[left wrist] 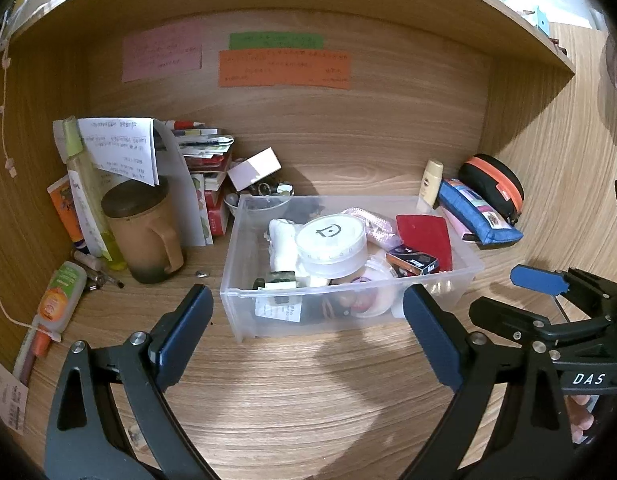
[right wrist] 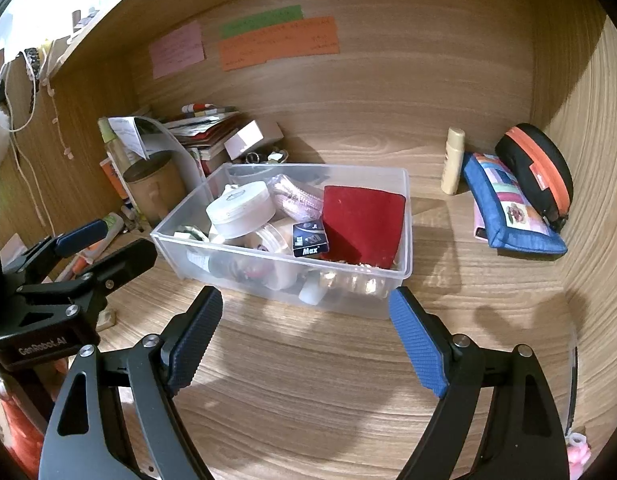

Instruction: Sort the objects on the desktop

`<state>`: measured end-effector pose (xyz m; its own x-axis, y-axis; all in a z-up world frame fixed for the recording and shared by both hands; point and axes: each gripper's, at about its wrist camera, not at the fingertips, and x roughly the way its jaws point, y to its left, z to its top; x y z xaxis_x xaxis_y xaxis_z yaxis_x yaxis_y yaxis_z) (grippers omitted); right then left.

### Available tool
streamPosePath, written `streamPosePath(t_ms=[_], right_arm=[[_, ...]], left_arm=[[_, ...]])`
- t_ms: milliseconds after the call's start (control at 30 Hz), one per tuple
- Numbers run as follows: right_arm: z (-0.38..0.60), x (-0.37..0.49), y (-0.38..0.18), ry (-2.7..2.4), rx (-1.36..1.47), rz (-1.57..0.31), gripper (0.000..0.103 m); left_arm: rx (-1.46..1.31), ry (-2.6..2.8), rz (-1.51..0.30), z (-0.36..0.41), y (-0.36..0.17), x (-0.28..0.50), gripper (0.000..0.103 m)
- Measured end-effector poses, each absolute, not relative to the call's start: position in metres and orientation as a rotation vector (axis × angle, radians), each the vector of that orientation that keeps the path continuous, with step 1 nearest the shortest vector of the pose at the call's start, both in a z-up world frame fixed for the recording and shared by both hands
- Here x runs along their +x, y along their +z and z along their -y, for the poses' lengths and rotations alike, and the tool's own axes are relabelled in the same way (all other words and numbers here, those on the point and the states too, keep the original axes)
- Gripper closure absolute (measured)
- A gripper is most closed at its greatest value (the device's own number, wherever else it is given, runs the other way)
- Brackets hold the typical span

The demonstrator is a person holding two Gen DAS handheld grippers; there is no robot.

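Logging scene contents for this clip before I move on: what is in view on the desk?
clear bin: 1, translucent, desk centre
round tub: 1, white, in bin
red pouch: 1, in bin, right side
small Max box: 1, black, in bin
mug: 1, brown, lidded, left of bin
pencil case: 1, blue, right rear
zip case: 1, black and orange, behind pencil case
cream bottle: 1, upright, rear
paper notes: 3, pink, green, orange, back wall
left gripper: open, empty
right gripper: open, empty

A clear plastic bin of clutter sits beyond the right gripper's spread, empty fingers.
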<state>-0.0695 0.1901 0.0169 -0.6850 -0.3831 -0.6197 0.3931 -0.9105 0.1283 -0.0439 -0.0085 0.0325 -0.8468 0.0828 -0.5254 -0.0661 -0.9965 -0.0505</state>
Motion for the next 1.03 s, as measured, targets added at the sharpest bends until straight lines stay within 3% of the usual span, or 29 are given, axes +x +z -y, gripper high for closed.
streamPosePath(t_ms=[1033], right_arm=[[-0.1859,-0.0736,0.0088,-2.511,0.983,-0.026,0.019]], left_arm=[[-0.856,2.915,0.033,0.0054,0.0301,-0.0476,0.006]])
